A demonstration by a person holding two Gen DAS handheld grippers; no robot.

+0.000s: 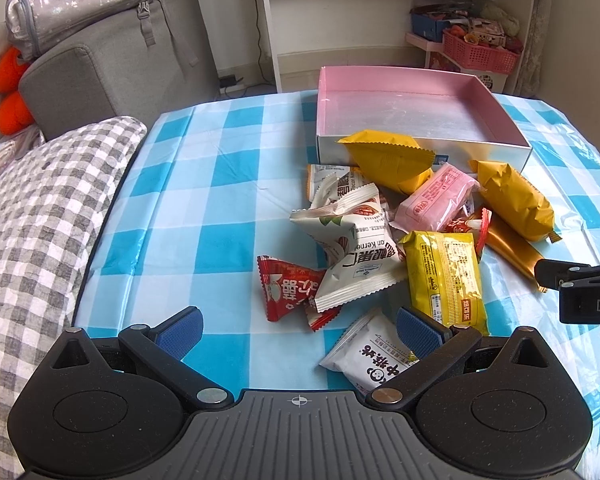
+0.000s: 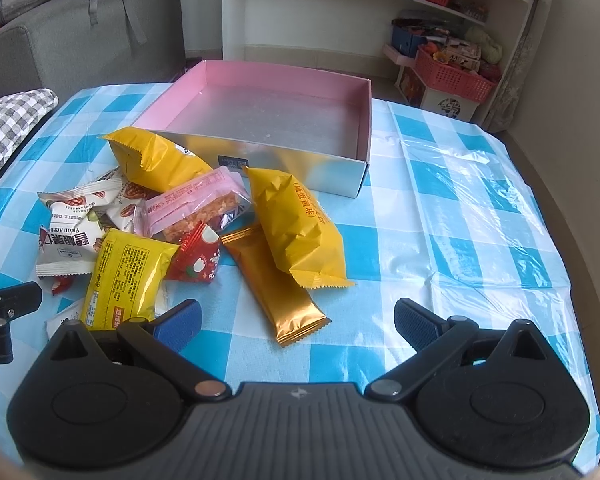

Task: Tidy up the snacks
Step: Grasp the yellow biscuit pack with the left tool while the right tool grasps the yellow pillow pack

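A pile of snack packets lies on the blue-checked tablecloth in front of an empty pink-lined box (image 1: 420,120) (image 2: 300,120). Among them are two yellow pouches (image 2: 300,232) (image 1: 392,160), a gold bar (image 2: 276,288), a pink bar (image 1: 432,200), a yellow packet (image 1: 444,280), white nut packets (image 1: 352,248) and red packets (image 1: 284,288). My left gripper (image 1: 300,334) is open and empty, just short of the pile, with a white packet (image 1: 368,360) beside its right finger. My right gripper (image 2: 298,326) is open and empty, with the gold bar's end between its fingers.
A grey-checked cushion (image 1: 48,208) lies at the table's left edge, with a grey sofa (image 1: 112,60) behind it. White shelves with red baskets (image 2: 452,76) stand beyond the table. The right gripper's tip shows in the left wrist view (image 1: 580,284).
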